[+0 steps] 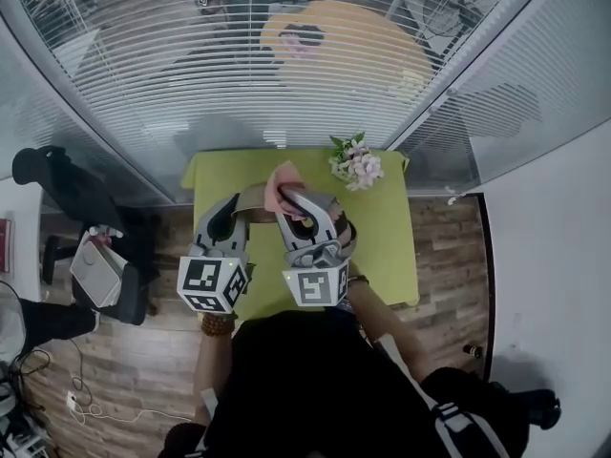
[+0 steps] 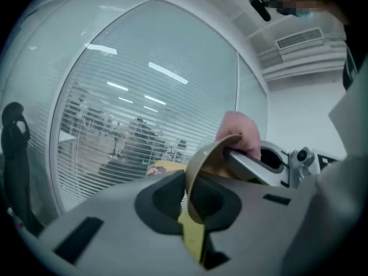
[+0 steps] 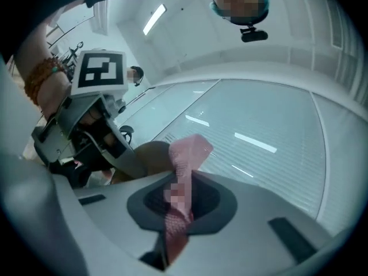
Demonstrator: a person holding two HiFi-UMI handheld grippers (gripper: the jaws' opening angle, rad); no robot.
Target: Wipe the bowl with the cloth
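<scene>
My left gripper (image 1: 236, 209) is shut on the rim of a tan bowl (image 1: 256, 197), held tilted above the green table (image 1: 387, 246). In the left gripper view the bowl's edge (image 2: 198, 171) runs down between the jaws. My right gripper (image 1: 294, 200) is shut on a pink cloth (image 1: 284, 181), which it holds against the bowl. In the right gripper view the cloth (image 3: 183, 171) stands up from the jaws, with the bowl (image 3: 150, 157) and the left gripper (image 3: 92, 125) just to its left. The left gripper view shows the cloth (image 2: 240, 131) behind the bowl and the right gripper's finger (image 2: 253, 168).
A small bunch of pink and white flowers (image 1: 355, 163) lies at the table's far right. A glass wall with blinds (image 1: 286, 65) stands behind the table. A black chair (image 1: 57, 184) and a white box (image 1: 95, 273) are on the floor to the left.
</scene>
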